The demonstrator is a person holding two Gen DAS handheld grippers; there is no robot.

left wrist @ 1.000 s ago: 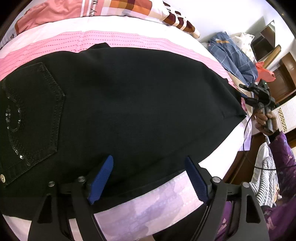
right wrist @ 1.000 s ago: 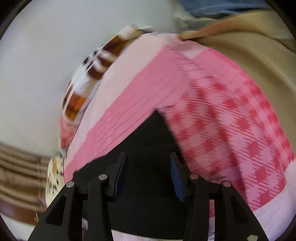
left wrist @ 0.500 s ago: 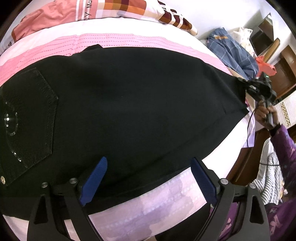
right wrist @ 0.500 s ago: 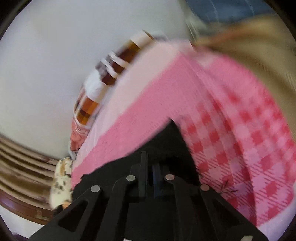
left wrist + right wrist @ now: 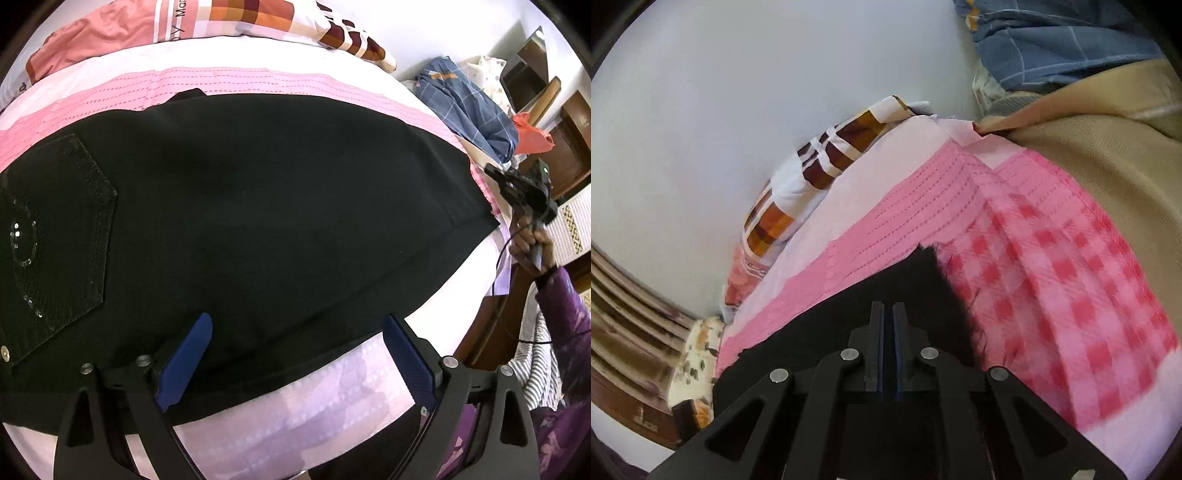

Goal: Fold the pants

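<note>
Black pants [image 5: 277,203] lie flat across the pink bed, with a sequinned back pocket [image 5: 55,236] at the left and the leg end at the right. My left gripper [image 5: 295,321] hovers over the near edge of the pants. Its jaws are opening wide, and the cloth lies under them without being pinched. My right gripper [image 5: 888,308] is shut on the leg end of the pants [image 5: 923,280], its blue pads pressed together over the black cloth. From the left wrist the right gripper [image 5: 495,173] shows at the hem's far corner, held by a hand [image 5: 532,240].
The pink striped and checked bedsheet [image 5: 1052,266] covers the bed. A patterned pillow [image 5: 277,18] lies at the head. A blue checked garment [image 5: 469,107] and beige cloth [image 5: 1108,158] sit past the leg end. Wooden furniture [image 5: 569,147] and a purple sleeve [image 5: 569,306] are at the right.
My right gripper's jaws closed on the leg end of the pants and shifted a little. My left gripper's jaws spread wider while staying over the near edge.
</note>
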